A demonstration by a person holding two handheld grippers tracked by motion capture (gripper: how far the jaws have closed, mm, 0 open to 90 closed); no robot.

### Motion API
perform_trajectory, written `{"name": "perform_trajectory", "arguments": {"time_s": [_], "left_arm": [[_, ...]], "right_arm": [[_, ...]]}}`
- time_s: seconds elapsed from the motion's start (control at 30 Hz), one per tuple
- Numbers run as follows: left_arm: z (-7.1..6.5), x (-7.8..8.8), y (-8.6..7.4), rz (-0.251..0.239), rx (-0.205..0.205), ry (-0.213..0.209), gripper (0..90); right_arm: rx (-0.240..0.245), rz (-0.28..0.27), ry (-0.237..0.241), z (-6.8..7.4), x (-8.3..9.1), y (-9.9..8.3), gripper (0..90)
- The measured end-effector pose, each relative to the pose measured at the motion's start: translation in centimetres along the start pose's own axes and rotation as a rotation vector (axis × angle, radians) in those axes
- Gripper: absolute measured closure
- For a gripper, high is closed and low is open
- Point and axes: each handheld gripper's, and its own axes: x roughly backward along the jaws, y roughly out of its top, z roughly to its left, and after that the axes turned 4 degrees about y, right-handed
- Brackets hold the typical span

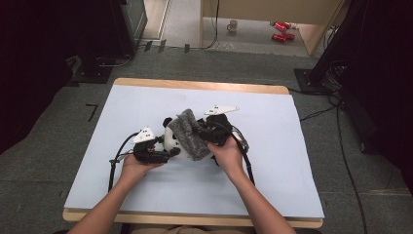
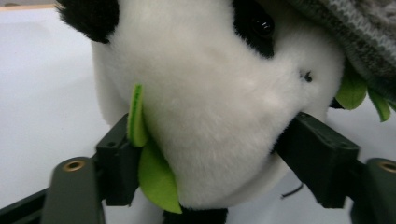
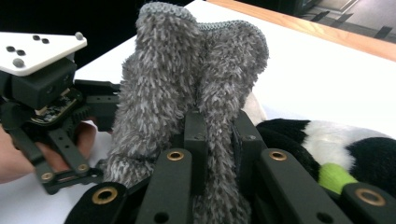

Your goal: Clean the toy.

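Pale blue table cover [image 1: 272, 161], with a panda plush [image 2: 210, 107] lying mid-sheet. Left gripper [image 2: 205, 158] clamped on the panda's white head, jaws pressed into each cheek. Right gripper [image 3: 219, 135] pinched nearly closed on a grey fuzzy knit [image 3: 187, 74] draped above the panda.

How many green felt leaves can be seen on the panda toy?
4: two by the left jaw of the left gripper, two under the grey hat at right. More may be hidden.
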Motion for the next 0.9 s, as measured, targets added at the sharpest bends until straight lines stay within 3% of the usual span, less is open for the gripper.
{"name": "perform_trajectory", "arguments": {"time_s": [0.07,0.2,0.43,0.67,0.9], "left_arm": [[0.0,0.0,0.1,0.000,0.006,0.009,31.3],[0.2,0.1,0.4,0.009,0.070,0.016,37.3],[0.6,0.0,1.0,0.039,0.110,0.010,36.8],[0.9,-0.1,1.5,0.087,0.116,0.023,33.8],[1.0,-0.2,1.6,0.104,0.136,0.026,33.5]], "right_arm": [[-0.015,0.000,0.007,0.0,0.3,0.1,81.8],[-0.018,-0.012,-0.001,0.2,1.1,0.7,82.8],[-0.046,-0.029,0.057,1.0,0.3,3.2,83.1],[-0.063,0.071,0.032,0.3,-3.5,3.5,82.3],[0.001,0.152,-0.042,-0.5,-4.1,4.3,81.8]]}}
